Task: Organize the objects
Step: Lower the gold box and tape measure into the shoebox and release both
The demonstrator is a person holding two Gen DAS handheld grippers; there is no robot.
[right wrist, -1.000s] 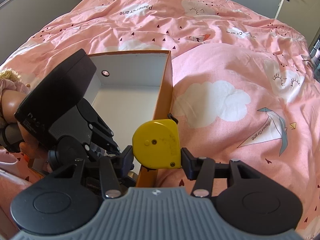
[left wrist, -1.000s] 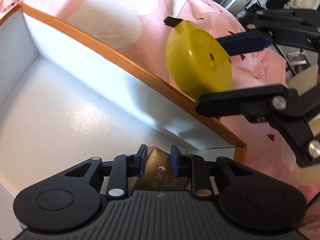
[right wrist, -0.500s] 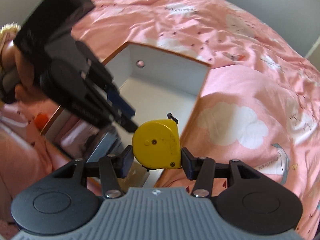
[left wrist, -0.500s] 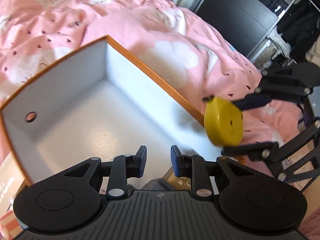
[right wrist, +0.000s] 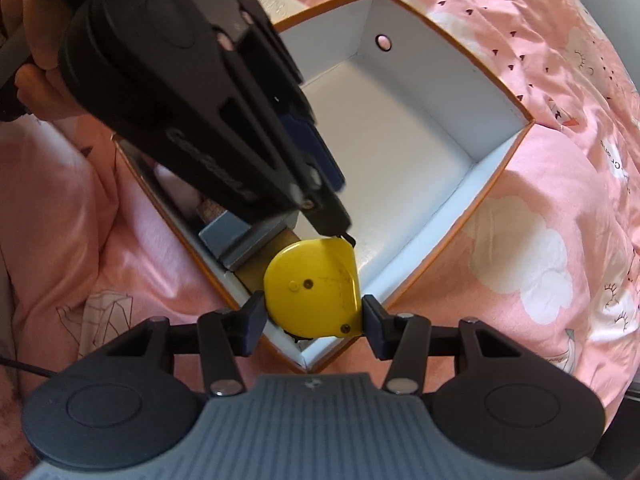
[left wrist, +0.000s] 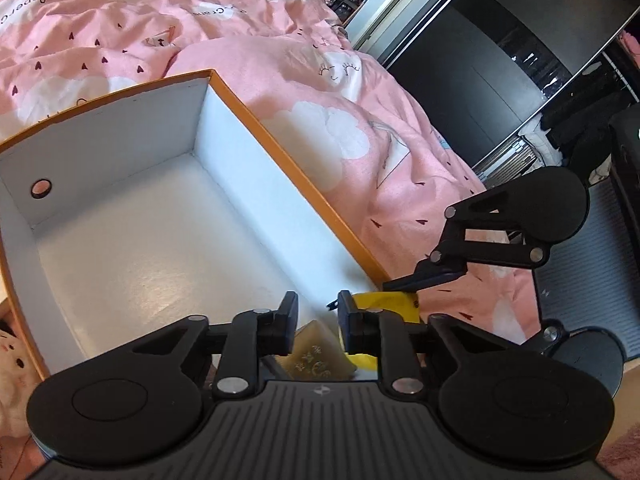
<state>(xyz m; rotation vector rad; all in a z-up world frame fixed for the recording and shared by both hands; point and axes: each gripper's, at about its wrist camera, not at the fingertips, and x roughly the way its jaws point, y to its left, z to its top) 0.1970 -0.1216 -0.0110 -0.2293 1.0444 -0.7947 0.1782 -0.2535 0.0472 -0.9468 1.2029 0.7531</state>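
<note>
1. Left gripper [left wrist: 318, 322]: fingers apart, nothing between them. It hovers over the near end of the box [left wrist: 280, 148], above a gold packet [left wrist: 316, 356] lying on the box floor. In the right wrist view this gripper crosses the upper left of the frame, its fingertip just above the tape measure; contact cannot be confirmed.
2. Near-left corner of the box, right wrist view: a grey block [right wrist: 236, 236] and a tan item beneath it already lie inside. The rest of the white floor is bare.
3. Tape measure [right wrist: 314, 288]: yellow case, clamped flat-side-up between the right gripper [right wrist: 312, 314] fingers. It hangs over the near corner of the box, inside the orange rim. Whether it touches the floor cannot be told.
4. Judgement: the step in hand is setting the tape measure down in the box, beside the items already stowed.
5. To do it well: lower until the case rests on the floor or the packet, then spread the fingers only enough to free it. Keep the left gripper lifted clear so the two tools do not foul each other.
6. Risk, judged: the case sits close to the corner wall, so releasing high could tip it onto the rim or onto the bedspread [right wrist: 540, 260].
</note>
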